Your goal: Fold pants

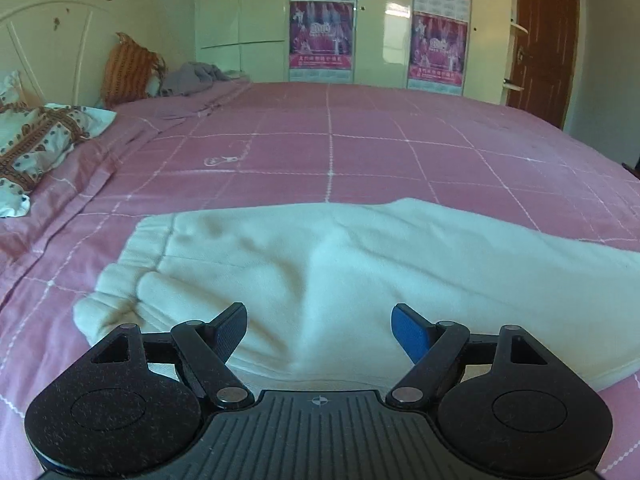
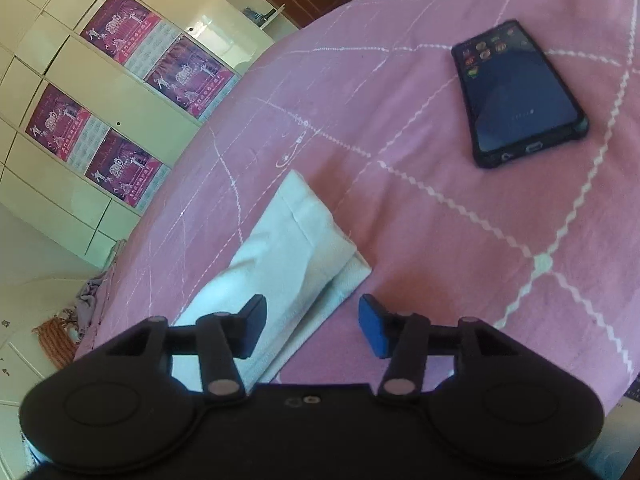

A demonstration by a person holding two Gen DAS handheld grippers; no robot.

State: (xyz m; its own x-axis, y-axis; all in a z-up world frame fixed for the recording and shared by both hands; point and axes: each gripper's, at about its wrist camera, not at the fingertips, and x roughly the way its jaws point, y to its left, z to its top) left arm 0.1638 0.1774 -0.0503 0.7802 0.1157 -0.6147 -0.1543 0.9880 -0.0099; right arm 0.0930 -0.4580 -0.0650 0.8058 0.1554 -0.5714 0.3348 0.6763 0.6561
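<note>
Left gripper (image 1: 319,330) is hovering fingers apart over the white sweatpants (image 1: 320,276), lying across the pink bedsheet (image 1: 360,152). Right gripper (image 2: 312,326), fingers spread too, is hanging by the leg cuffs (image 2: 316,240); smartphone (image 2: 518,90) beyond, wardrobe posters (image 1: 322,36) behind.

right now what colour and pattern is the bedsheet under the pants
Pink bedsheet with a white zigzag-line grid, clearest in the right wrist view; the pants are off-white.

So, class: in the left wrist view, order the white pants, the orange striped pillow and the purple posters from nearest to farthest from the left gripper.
1. White pants, right under the open left gripper.
2. Orange striped pillow, far left by the headboard.
3. Purple posters, on the back wardrobe.
</note>
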